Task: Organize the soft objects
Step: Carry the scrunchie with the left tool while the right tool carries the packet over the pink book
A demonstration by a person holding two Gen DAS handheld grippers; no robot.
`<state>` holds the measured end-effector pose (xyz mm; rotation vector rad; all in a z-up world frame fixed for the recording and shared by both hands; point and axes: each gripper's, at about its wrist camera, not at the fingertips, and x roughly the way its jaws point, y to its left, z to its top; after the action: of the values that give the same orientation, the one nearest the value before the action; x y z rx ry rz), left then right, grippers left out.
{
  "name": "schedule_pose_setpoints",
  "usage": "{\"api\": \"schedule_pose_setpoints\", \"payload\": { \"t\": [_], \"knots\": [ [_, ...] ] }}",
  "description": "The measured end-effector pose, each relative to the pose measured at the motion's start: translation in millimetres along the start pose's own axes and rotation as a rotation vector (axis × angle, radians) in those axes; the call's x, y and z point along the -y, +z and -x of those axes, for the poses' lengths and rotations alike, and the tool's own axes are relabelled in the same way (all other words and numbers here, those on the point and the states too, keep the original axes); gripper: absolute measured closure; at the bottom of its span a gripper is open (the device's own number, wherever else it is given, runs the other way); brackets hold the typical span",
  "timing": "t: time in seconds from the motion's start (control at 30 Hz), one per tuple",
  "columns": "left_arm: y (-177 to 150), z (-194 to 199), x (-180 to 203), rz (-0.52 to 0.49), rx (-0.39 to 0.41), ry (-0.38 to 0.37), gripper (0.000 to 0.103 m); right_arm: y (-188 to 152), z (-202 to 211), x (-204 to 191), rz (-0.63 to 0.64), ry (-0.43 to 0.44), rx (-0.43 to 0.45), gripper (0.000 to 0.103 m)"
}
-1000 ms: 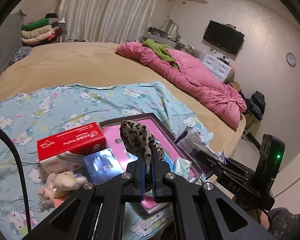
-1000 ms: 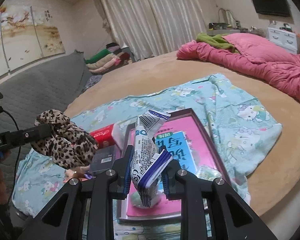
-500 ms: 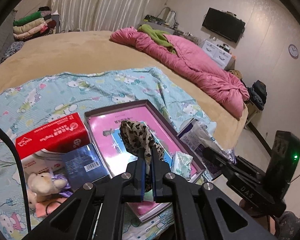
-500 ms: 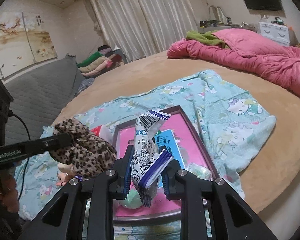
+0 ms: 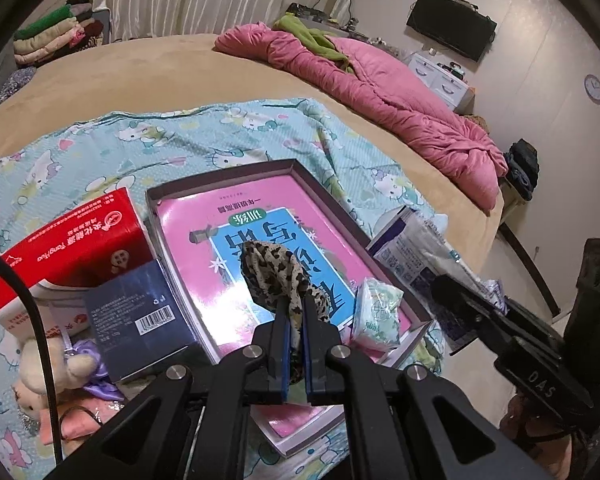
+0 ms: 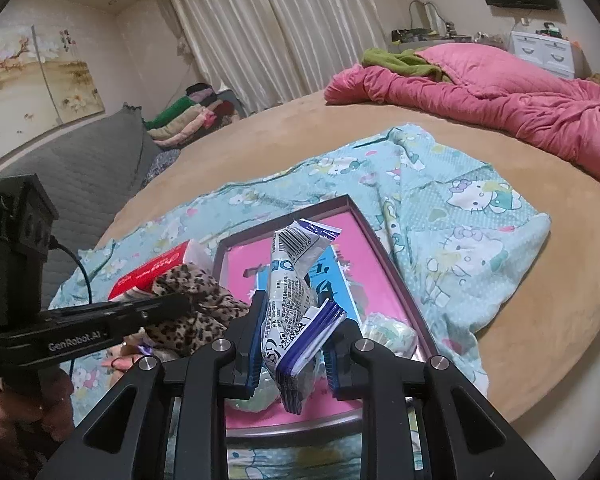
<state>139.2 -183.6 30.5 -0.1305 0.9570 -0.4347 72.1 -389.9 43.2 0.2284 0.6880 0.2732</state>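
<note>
My left gripper (image 5: 296,312) is shut on a leopard-print scrunchie (image 5: 274,272) and holds it above the pink-lined tray (image 5: 284,166); it also shows in the right wrist view (image 6: 192,304). My right gripper (image 6: 292,320) is shut on a white and blue soft packet (image 6: 292,288), held above the tray's (image 6: 396,276) near end; the packet shows in the left wrist view (image 5: 412,252). A small green-white tissue pack (image 5: 376,308) lies in the tray's corner.
A red tissue box (image 5: 72,248), a dark blue box (image 5: 136,312), a small plush bear (image 5: 48,364) and a pink item lie left of the tray on the Hello Kitty sheet (image 5: 140,140). A pink quilt (image 5: 380,80) lies across the bed's far side.
My left gripper has moved forward with the scrunchie, from beside the tray to over it. My right gripper has held the packet nearly still over the tray's near end.
</note>
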Motion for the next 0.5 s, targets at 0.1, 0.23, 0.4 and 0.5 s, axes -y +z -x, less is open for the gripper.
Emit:
{"api": "schedule_pose_setpoints", "payload": {
  "t": [0.1,0.23,0.4,0.5],
  "knots": [
    [-0.3,-7.8,-0.7,0.002,-0.011,0.007,0.098,-0.5,-2.2,1.3,0.004,-0.01,-0.003,0.078],
    [-0.4,-20.7,-0.8,0.002,-0.025,0.026,0.098,-5.7,-8.9,0.1,0.002,-0.017,-0.03,0.078],
    [-5.1,-36.8,-2.6,0.003,-0.062,0.046,0.098,-17.0,-22.9,-2.7,0.02,-0.025,-0.076,0.078],
    [-11.8,-43.5,-3.0,-0.006,-0.085,0.056,0.098,-23.9,-31.7,-2.3,0.025,-0.024,-0.107,0.078]
  ]
}}
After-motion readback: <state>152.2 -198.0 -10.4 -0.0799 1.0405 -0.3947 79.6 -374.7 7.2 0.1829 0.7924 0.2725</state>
